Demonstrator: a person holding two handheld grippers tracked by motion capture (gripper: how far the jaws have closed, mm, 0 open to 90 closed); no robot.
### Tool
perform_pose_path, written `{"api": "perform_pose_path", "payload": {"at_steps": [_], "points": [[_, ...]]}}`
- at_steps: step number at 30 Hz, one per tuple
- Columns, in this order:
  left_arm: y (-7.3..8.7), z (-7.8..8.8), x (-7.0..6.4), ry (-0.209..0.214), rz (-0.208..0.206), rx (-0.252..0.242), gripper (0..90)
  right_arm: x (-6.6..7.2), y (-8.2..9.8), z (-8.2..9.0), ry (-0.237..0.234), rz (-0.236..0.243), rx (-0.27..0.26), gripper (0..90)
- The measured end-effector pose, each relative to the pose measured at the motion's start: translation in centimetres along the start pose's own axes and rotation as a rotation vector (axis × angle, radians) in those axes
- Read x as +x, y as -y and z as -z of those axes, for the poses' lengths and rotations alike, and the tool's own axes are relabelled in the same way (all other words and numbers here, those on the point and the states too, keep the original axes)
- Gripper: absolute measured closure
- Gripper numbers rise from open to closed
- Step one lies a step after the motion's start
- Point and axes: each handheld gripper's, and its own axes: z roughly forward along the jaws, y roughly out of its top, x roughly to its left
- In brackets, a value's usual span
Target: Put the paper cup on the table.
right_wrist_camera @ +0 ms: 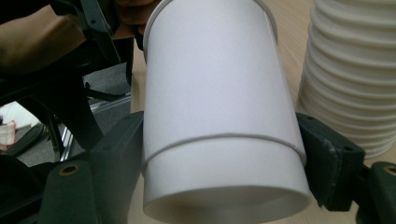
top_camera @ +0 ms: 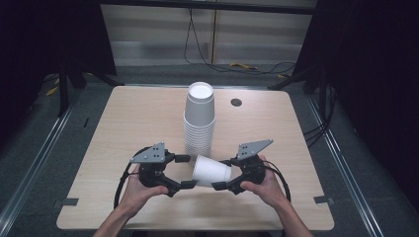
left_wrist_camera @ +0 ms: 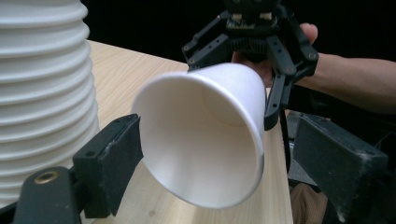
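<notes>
A cup is clamped sideways near its base by the right gripper; the left gripper is held apart around its rim, beside the stack.

So on the table, the cup stack stands upright about mid-table, a bit toward the far edge. Right in front of it, on the near side, a single cup lies sideways, mouth pointing left. The left gripper sits just left of that cup, the right gripper on its right, jaws on either side of its base end.
</notes>
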Motion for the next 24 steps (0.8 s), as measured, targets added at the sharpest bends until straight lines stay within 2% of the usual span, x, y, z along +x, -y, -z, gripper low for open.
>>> {"api": "perform_pose_path", "payload": {"at_steps": [2,6,8,9,10,13,18,20,21,24], "points": [[0.1,-0.2,0.0,-0.01,-0.003,0.005,15.6,0.1,0.0,0.0,-0.01,-0.001,-0.007,23.3],[0.3,-0.6,0.1,0.002,0.014,0.002,15.5,0.2,-0.1,0.0,-0.019,0.005,-0.023,23.3],[0.2,-0.7,0.2,-0.026,0.012,0.011,15.5,0.2,-0.1,-0.1,-0.034,0.008,-0.031,23.3],[0.3,-0.7,0.5,-0.008,0.023,0.014,15.5,0.2,-0.2,-0.1,-0.036,0.007,-0.034,23.3],[0.4,-0.8,0.5,-0.016,0.027,0.011,15.3,0.2,-0.2,-0.1,-0.043,0.011,-0.036,23.4],[0.6,-1.0,0.7,0.011,0.03,0.012,14.5,0.2,-0.3,0.0,-0.043,0.014,-0.039,23.4],[0.6,-1.4,0.6,-0.01,0.037,0.016,3.3,0.4,-0.4,0.0,-0.061,0.023,-0.042,23.5],[0.5,-1.5,0.6,0.007,0.032,0.007,1.6,0.4,-0.5,0.0,-0.063,0.03,-0.046,23.5],[0.4,-1.5,0.5,-0.003,0.032,0.008,1.9,0.5,-0.6,0.0,-0.068,0.033,-0.051,23.5],[0.3,-1.7,0.4,0.028,0.027,-0.008,1.7,0.7,-0.8,0.0,-0.076,0.039,-0.064,23.5]]}}
